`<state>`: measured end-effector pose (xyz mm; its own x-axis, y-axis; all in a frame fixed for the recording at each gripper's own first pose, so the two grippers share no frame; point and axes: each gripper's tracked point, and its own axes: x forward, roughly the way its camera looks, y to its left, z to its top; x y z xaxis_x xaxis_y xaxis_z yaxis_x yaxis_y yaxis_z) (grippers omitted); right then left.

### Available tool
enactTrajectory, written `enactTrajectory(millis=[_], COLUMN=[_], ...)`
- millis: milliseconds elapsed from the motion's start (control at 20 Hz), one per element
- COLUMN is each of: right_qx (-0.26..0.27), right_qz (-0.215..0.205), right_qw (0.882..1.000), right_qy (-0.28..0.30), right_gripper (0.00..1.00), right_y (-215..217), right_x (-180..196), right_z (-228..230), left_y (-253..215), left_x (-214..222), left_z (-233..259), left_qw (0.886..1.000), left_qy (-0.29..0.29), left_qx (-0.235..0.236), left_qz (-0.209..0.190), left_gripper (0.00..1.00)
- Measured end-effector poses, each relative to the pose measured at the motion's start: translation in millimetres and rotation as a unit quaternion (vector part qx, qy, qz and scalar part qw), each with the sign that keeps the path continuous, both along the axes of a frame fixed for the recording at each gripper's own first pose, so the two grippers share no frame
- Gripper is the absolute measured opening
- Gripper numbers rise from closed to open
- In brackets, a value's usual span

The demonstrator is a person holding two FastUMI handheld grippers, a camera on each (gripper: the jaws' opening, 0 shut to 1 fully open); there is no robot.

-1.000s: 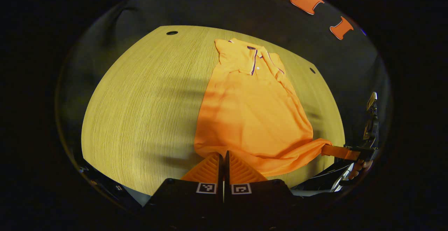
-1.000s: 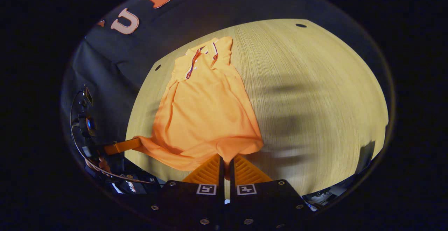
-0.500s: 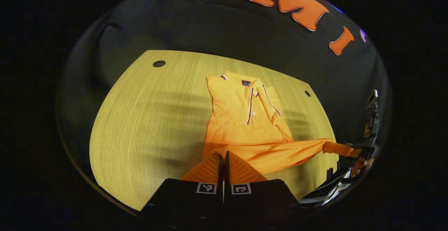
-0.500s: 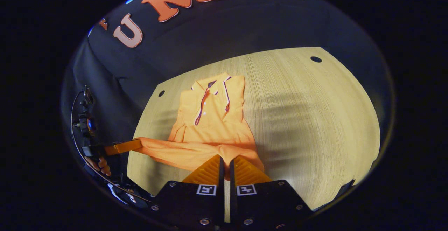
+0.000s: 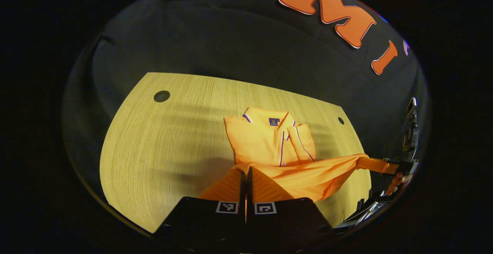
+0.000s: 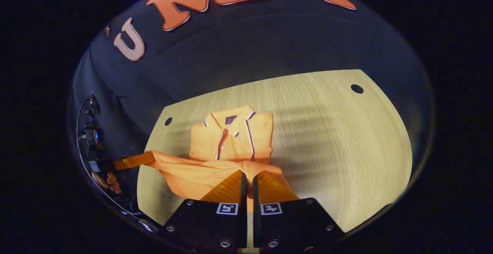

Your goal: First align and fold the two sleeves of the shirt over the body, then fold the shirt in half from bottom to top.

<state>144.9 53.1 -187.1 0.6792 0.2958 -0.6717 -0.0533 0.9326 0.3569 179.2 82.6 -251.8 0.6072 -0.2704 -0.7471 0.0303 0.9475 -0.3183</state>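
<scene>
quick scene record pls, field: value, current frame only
shirt: orange polo, collar end flat on table, sleeves folded in
hem: lifted, stretched between both grippers, short of collar
left gripper: shut on hem corner
right gripper: shut on other hem corner
table: light wood
stage: bottom-to-top fold underway

A recording booth: black cloth wall (image 5: 238, 50) behind wooden table (image 5: 161, 138).

No readable text (neck label (image 5: 274, 121) on the shirt (image 5: 269, 142) too small)
</scene>
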Motion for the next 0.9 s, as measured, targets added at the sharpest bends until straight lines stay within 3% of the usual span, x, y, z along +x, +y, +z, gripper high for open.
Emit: enactTrajectory(millis=[350,550,800,900], right_qx=[-0.016,-0.016,-0.011,-0.001], right_qz=[-0.010,-0.020,-0.038,-0.048], right_qw=[0.999,0.998,0.995,0.995], right_qy=[0.041,0.062,0.091,0.082], right_gripper=[0.07,0.06,0.07,0.06], right_y=[-3,-11,-18,-17], right_x=[80,115,156,174], right_z=[-27,-40,-65,-68], left_y=[6,19,29,38], left_x=[85,130,158,165], left_z=[-30,-46,-77,-78], left_qw=[1.000,1.000,0.998,0.999], left_qy=[0.014,0.025,0.060,0.047], left_qx=[0.009,-0.002,-0.007,0.004], left_qz=[-0.012,0.001,0.011,0.026], left_gripper=[0.01,0.01,0.01,0.01])
